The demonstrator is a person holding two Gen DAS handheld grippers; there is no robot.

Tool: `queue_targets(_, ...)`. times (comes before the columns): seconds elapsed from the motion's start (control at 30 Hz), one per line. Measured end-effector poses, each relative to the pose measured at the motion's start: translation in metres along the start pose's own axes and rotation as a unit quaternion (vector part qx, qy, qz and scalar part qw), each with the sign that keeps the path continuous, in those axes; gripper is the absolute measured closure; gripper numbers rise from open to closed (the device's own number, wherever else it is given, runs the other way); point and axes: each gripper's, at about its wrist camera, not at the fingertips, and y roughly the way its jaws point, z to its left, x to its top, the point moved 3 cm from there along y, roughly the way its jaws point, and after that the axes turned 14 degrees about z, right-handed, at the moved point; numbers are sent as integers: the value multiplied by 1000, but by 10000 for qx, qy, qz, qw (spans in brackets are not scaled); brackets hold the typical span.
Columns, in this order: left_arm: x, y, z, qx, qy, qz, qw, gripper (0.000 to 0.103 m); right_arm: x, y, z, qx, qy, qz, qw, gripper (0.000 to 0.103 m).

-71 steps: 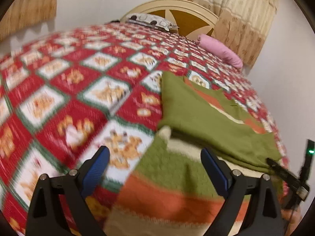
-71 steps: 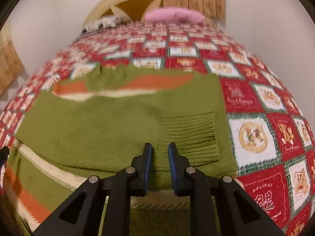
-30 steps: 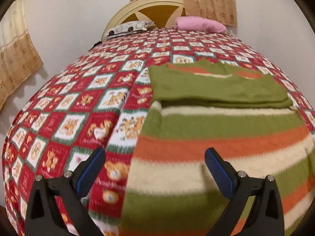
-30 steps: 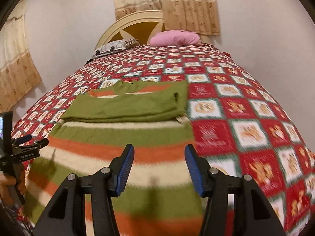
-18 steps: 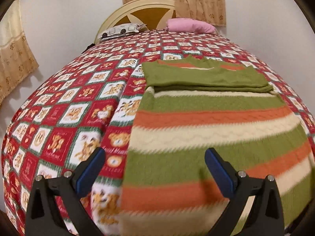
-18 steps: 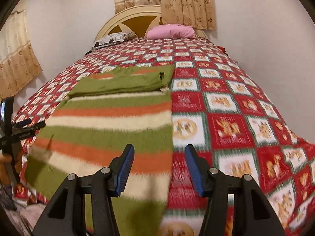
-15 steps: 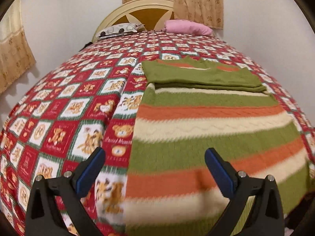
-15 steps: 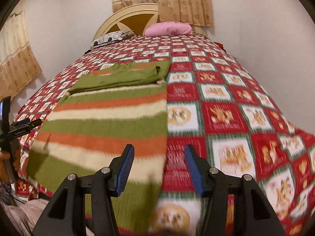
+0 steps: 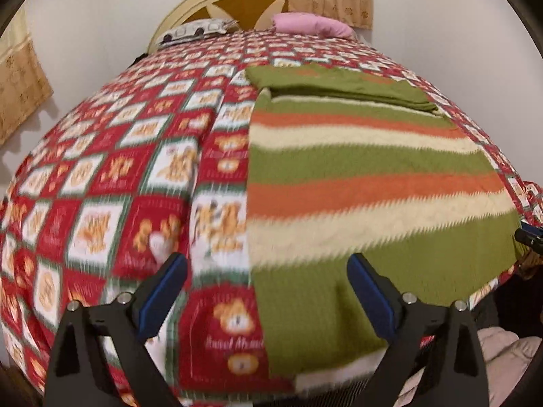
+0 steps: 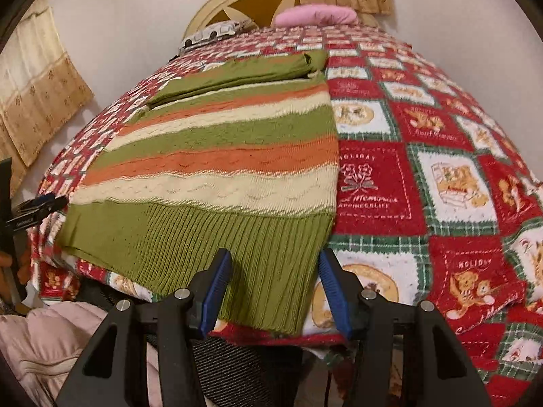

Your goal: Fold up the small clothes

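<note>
A green, orange and cream striped sweater (image 9: 356, 176) lies flat on the bed, with its green sleeves folded across the far end (image 9: 339, 84). Its ribbed green hem (image 10: 217, 240) hangs at the near bed edge. My left gripper (image 9: 268, 288) is open and empty, above the hem's left corner. My right gripper (image 10: 275, 285) is open, and the hem's right corner lies between its blue pads without being held. The left gripper's tip shows in the right wrist view (image 10: 37, 210).
The bed has a red teddy-bear patchwork cover (image 10: 441, 176). A pink pillow (image 9: 309, 25) and a patterned pillow (image 9: 197, 32) lie by the cream headboard (image 9: 237, 0). Curtains (image 10: 34, 95) hang left and behind. Pale cloth (image 10: 51, 346) sits below the bed edge.
Both grippers drew back from the folded sleeves toward the near bed edge and sank to the hem. The right gripper, shut earlier, opened.
</note>
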Motion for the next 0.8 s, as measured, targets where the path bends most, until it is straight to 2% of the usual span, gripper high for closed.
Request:
queue_targets(0.13, -12, 15, -6, -306, -66, 395, 9987, 13, -4, -1, 5, 1, -79, 128, 9999, 49)
queue_targets(0.2, -18, 17, -10, -414, -38, 439, 9982, 14, -8, -1, 8, -32, -151, 153, 9998, 50)
queue_targets(0.27, -23, 24, -13, -579, -124, 536, 9968, 18, -11, 0, 13, -322, -336, 134, 9988, 63)
queue_targets(0.3, -25, 21, -15, -522, -121, 447, 9976, 18, -11, 1, 14, -435, -417, 142, 9981, 67)
queue_targets(0.37, -27, 17, -22, -580, 11, 402, 9975, 30, -11, 1, 18, -479, -541, 187, 9972, 74)
queue_targets(0.5, -30, 14, -23, -534, -4, 361, 9979, 45, -12, 1, 15, -345, -496, 186, 9980, 83)
queue_targets(0.57, -30, 12, -19, -555, -74, 345, 9978, 61, -12, 1, 13, -170, -419, 223, 9987, 91)
queue_targets(0.6, -30, 12, -17, -566, -97, 370, 9977, 65, -12, 0, 13, -121, -395, 240, 9989, 91)
queue_targets(0.67, -27, 10, -13, -544, -141, 443, 9974, 82, -11, 0, 13, -58, -356, 293, 9989, 93)
queue_targets(0.7, -27, 10, -11, -535, -142, 475, 9973, 84, -9, -2, 12, 30, -303, 314, 9990, 93)
queue_targets(0.77, -24, 6, -8, -503, -138, 514, 9973, 94, -7, -8, 10, 233, -191, 285, 9991, 93)
queue_targets(0.8, -23, 4, -6, -443, -122, 519, 9976, 95, -5, -12, 9, 321, -144, 249, 9991, 93)
